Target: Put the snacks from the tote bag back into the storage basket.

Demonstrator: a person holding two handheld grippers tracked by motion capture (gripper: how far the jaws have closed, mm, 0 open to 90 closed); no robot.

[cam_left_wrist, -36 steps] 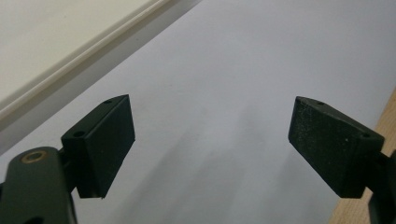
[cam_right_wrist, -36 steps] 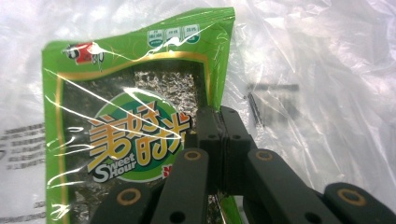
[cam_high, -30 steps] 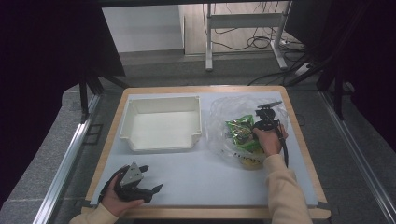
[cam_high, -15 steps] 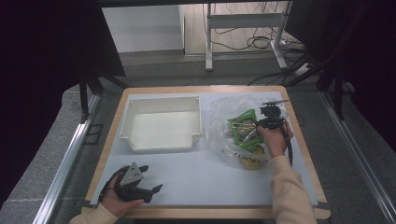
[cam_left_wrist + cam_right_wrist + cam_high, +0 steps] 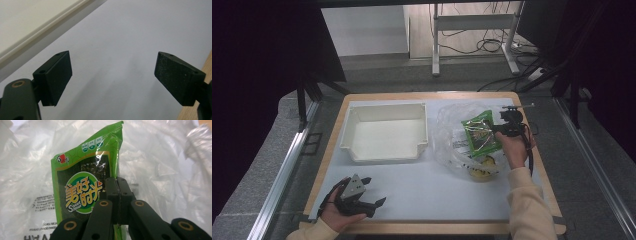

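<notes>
A green snack packet [image 5: 479, 134] [image 5: 82, 187] with yellow lettering hangs just above a crumpled clear plastic bag [image 5: 451, 131] [image 5: 165, 157] at the right of the table. My right gripper [image 5: 496, 129] [image 5: 117, 182] is shut on the packet's right edge, its jaws pressed together on the foil. A yellow item [image 5: 482, 171] lies inside the bag, near its front. My left gripper [image 5: 375, 191] [image 5: 112, 75] rests at the front left of the table, open, with nothing between its fingers.
A white tray [image 5: 387, 108] [image 5: 37, 32] stands at the back left, beyond my left gripper. A pale mat [image 5: 437, 192] covers the wooden table, whose edge [image 5: 206, 65] shows beside the left gripper's jaw.
My right gripper has risen and moved slightly toward the back with the green packet, lifting it off the bag. The left gripper has stayed in place.
</notes>
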